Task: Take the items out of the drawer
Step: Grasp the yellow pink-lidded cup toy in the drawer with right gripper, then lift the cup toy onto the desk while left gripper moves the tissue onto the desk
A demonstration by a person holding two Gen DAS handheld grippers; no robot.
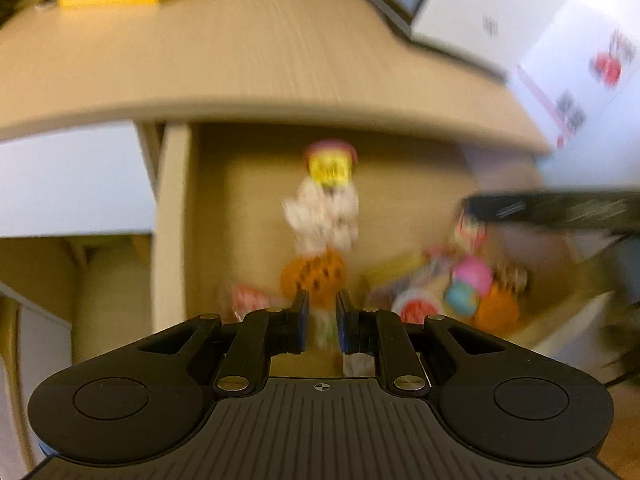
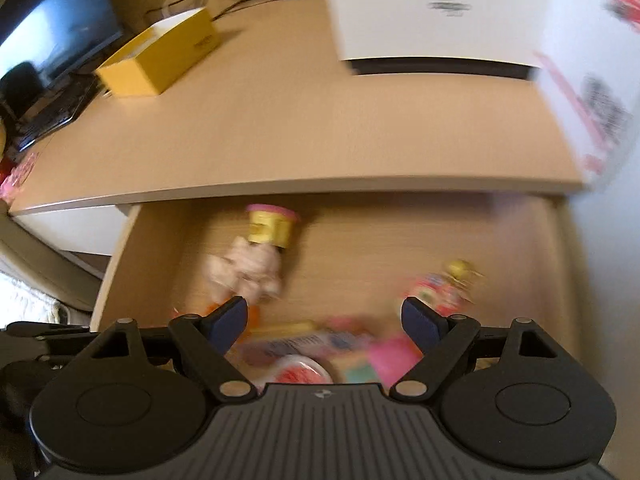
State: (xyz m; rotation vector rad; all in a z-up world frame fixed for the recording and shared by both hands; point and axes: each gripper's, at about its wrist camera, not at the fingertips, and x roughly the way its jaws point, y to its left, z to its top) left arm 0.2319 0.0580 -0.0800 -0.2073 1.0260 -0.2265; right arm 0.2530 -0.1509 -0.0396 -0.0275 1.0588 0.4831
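Note:
The open wooden drawer (image 2: 360,248) under the desk holds several blurred toys. Among them are a yellow tub with a pink lid (image 2: 272,226), a pale crumpled toy (image 2: 248,272), a red-and-white round piece (image 2: 302,370) and a pink item (image 2: 390,354). My right gripper (image 2: 324,312) hangs open and wide over the front pile, with nothing gripped. My left gripper (image 1: 322,300) points down at an orange spotted toy (image 1: 314,278) below the tub (image 1: 330,164). Its jaws stand a narrow gap apart. A blurred pale shape shows in that gap; I cannot tell whether it is held.
The desk top (image 2: 320,120) overhangs the back of the drawer. On it stand a yellow box (image 2: 160,60), a white carton (image 2: 432,12) and a dark monitor (image 2: 56,28). The right gripper's black body (image 1: 560,208) crosses the right of the left wrist view.

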